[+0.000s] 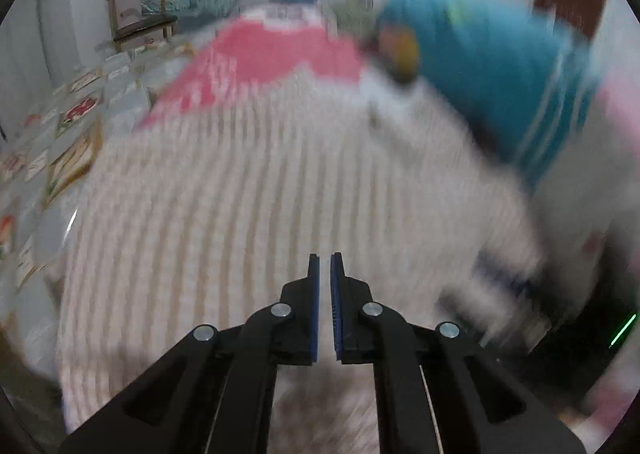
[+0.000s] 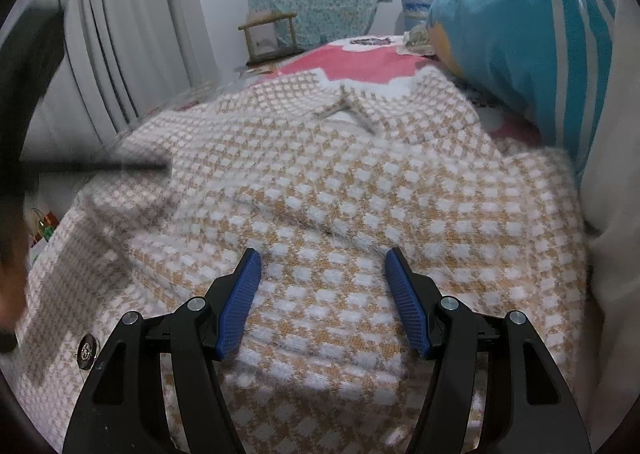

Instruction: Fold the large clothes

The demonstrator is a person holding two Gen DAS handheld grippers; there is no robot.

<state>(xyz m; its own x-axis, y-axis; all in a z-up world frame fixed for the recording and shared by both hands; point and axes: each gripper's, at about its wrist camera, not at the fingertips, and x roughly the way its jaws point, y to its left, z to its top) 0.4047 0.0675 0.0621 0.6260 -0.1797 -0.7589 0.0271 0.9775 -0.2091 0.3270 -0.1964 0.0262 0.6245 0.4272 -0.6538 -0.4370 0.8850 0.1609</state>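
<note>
A checked tan-and-white knit garment (image 2: 360,182) lies spread across a bed (image 2: 360,62) covered in pink and white. A blue striped pillow (image 2: 520,34) rests on the bed beside it.

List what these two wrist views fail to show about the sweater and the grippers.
- Left wrist view: motion blur smears the sweater; whether the near-shut left gripper pinches any fabric cannot be told.
- Right wrist view: the sweater's near hem is cut off by the lower edge, behind the open right gripper.
- Right wrist view: the sweater's right side runs under the blue pillow.
</note>
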